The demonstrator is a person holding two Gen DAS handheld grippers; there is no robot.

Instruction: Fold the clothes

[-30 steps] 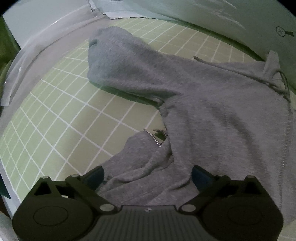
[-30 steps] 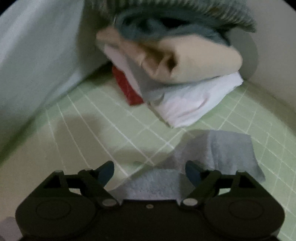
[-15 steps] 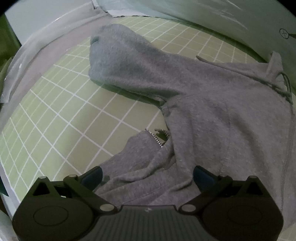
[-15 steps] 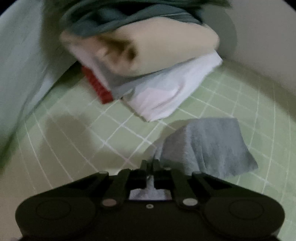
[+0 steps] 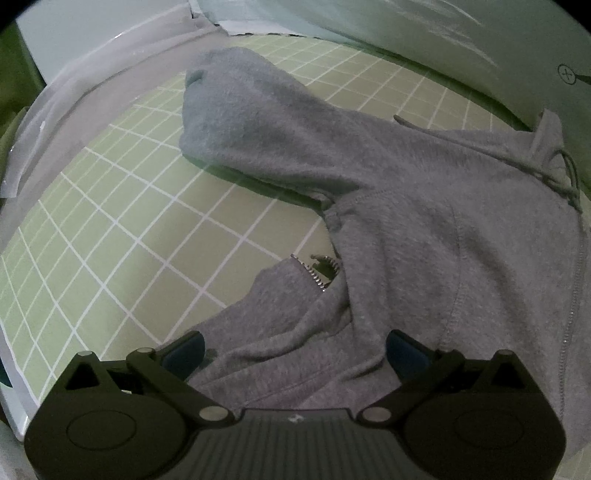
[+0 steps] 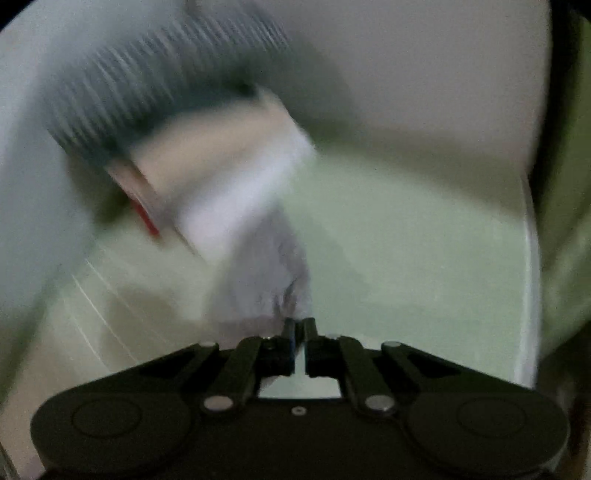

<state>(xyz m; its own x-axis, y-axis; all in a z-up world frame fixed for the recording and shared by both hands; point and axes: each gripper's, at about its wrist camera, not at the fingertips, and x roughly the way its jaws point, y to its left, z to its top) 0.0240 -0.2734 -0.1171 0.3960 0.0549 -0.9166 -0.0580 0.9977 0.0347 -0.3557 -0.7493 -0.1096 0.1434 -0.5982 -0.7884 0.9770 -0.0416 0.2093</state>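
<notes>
A grey zip hoodie [image 5: 424, 221] lies spread on the green grid mat [image 5: 110, 229], one sleeve [image 5: 251, 122] stretched to the far left, its zipper end [image 5: 321, 273] showing near the middle. My left gripper [image 5: 295, 347] is open, its jaws on either side of the hoodie's lower hem. My right gripper [image 6: 300, 326] is shut on a piece of the grey hoodie cloth [image 6: 266, 280], which trails forward from the jaws above the mat [image 6: 406, 258]. The right wrist view is blurred by motion.
A stack of folded clothes [image 6: 192, 147], striped, beige, white and red, sits ahead of the right gripper. A pale wall or sheet [image 5: 406, 33] borders the far side of the mat, and clear plastic [image 5: 85, 85] lies along its left edge.
My right gripper closed on the grey cloth, then swung, lifting it; the view now blurs and the stack has shifted left. My left gripper stays open and hardly moved.
</notes>
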